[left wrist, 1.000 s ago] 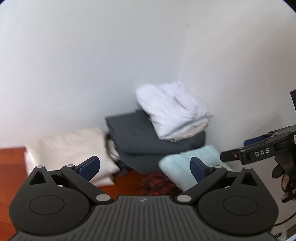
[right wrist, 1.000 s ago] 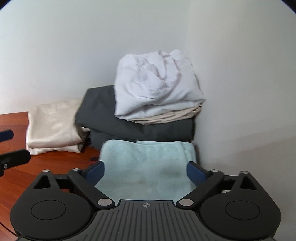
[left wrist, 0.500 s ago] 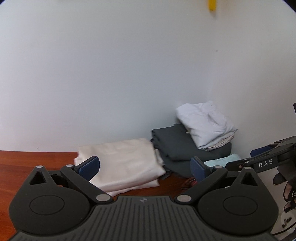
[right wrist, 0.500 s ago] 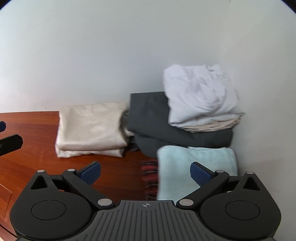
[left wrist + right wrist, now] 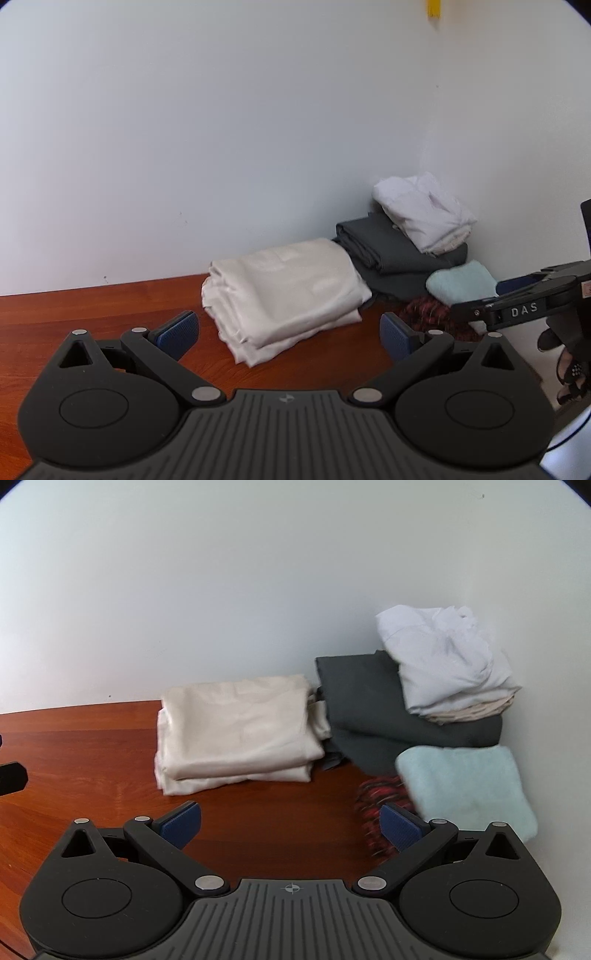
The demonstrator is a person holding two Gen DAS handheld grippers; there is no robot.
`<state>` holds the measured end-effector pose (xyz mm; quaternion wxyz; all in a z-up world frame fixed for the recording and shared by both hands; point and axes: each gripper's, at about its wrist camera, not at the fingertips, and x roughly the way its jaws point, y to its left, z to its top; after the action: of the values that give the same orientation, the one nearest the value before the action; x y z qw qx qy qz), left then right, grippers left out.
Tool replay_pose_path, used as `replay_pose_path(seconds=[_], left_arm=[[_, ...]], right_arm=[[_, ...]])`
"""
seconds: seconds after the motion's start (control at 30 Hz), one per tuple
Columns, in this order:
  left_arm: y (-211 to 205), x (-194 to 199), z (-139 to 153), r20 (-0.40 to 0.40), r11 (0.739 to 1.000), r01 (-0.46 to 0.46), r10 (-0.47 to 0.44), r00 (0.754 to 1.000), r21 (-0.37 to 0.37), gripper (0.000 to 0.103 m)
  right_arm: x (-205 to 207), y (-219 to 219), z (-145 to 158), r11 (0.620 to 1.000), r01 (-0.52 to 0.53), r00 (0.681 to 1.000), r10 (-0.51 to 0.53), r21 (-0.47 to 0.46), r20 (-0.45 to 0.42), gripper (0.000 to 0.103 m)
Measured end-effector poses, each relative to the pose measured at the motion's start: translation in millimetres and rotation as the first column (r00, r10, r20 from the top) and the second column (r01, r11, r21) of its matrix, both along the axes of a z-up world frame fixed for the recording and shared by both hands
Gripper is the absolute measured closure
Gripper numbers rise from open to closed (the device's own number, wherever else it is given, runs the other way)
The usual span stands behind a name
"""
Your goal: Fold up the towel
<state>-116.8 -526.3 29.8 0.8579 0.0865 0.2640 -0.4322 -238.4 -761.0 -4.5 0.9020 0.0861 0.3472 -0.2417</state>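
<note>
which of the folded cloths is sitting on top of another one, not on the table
The white cloth, bunched against the wall corner. It rests on the dark grey cloth, while the cream cloth lies directly on the wooden table.

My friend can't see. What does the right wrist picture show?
An open black tool with blue fingertips points at folded laundry piled in a white corner on a wooden table. A cream cloth lies left, a dark grey stack holds a crumpled white cloth, and a mint towel lies in front over something red plaid.
</note>
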Motion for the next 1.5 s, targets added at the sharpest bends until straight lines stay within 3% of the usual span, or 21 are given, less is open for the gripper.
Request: replay_pose_path(seconds=[0.4,0.77,1.2,1.33,1.5], left_arm=[[147.6,63.3,-3.4,0.038,0.994,0.105,-0.106,0.994,0.029,0.000],[303.2,107.4,21.3,0.096,0.996,0.071,-0.076,0.992,0.056,0.000],[443.2,154.1,24.7,0.061,0.989,-0.112,0.106,0.992,0.100,0.000],[484.2,163.7,20.6,0.039,0.980,-0.179,0.176,0.984,0.090,0.000],[525.5,166.9,12.8,0.043,0.951,-0.296,0.293,0.955,0.094,0.000]], right_arm=[[47.2,155.2,-1.3,0.997,0.074,0.997,-0.074,0.000,0.010,0.000],[96.2,323.4,19.1,1.000,0.000,0.999,0.000,0.000,0.040,0.000],[159.7,452.6,24.0,0.984,-0.174,0.985,0.172,0.049,0.027,0.000],[176.8,479.1,24.4,0.970,-0.237,0.971,0.236,0.049,0.031,0.000],[198.2,504.8,19.0,0.944,-0.327,0.945,0.326,0.045,0.029,0.000]])
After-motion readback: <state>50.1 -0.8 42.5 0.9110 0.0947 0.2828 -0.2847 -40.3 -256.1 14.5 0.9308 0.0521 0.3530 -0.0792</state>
